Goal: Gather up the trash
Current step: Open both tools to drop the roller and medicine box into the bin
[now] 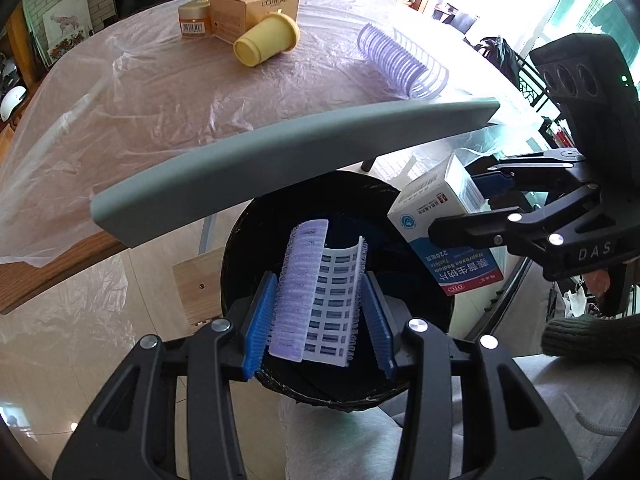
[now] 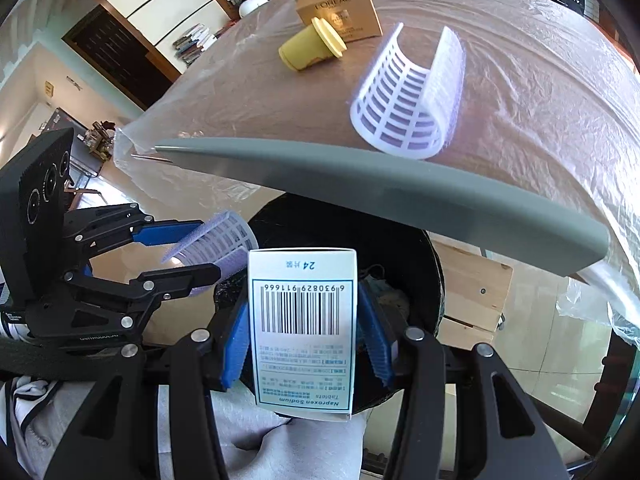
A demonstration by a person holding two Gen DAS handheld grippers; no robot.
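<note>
My left gripper is shut on a lilac and white hair roller and holds it over the black-lined trash bin. My right gripper is shut on a white and blue medicine box over the same bin. Each gripper shows in the other's view: the right one with the box at right, the left one with the roller at left. A second hair roller lies on the table.
The table is covered in clear plastic film. On it lie a yellow cup on its side, a gold L'Oreal box and a small jar. A grey table edge strip overhangs the bin. A wooden box stands beside the bin.
</note>
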